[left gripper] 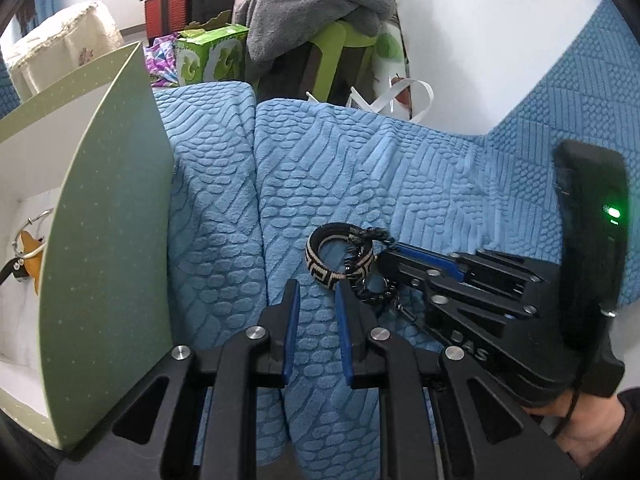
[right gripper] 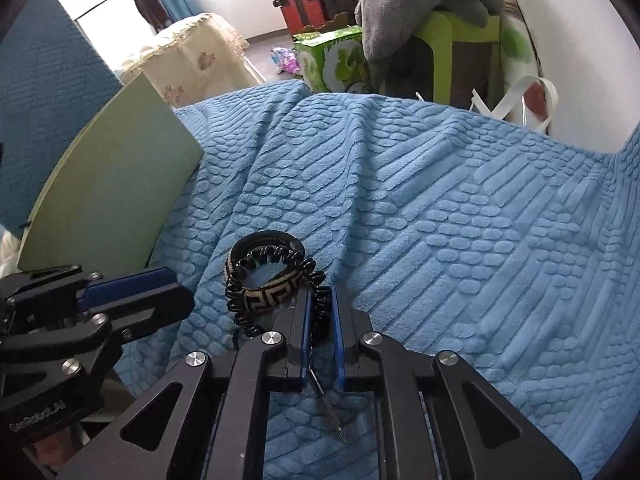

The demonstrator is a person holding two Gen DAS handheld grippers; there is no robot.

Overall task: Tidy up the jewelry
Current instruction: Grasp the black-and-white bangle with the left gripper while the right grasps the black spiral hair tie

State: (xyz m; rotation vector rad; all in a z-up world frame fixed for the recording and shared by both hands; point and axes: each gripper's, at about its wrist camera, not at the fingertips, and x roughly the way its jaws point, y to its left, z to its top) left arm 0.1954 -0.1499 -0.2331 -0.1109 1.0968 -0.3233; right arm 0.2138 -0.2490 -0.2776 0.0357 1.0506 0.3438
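A beige-and-black patterned bangle [left gripper: 320,264] [right gripper: 262,296] lies on the blue blanket, with a black coiled bracelet [left gripper: 374,292] [right gripper: 276,260] draped over it. My right gripper [right gripper: 322,304] [left gripper: 386,256] is shut on the coil's near loop, which sits pinched between the blue pads. A thin metal pendant [right gripper: 330,408] hangs below the pads. My left gripper [left gripper: 316,294] [right gripper: 184,300] points down just in front of the bangle. Its jaws stand narrowly apart, and only blanket shows between them. In the right wrist view its tips sit beside the bangle's left edge.
A pale green box [left gripper: 108,208] [right gripper: 116,184] with a white inside stands open at the left; a metal ring with an orange star [left gripper: 30,248] lies in it. The textured blue blanket [right gripper: 460,220] stretches to the right. Beyond its far edge are a green carton [left gripper: 212,56] and grey clothes [left gripper: 316,4].
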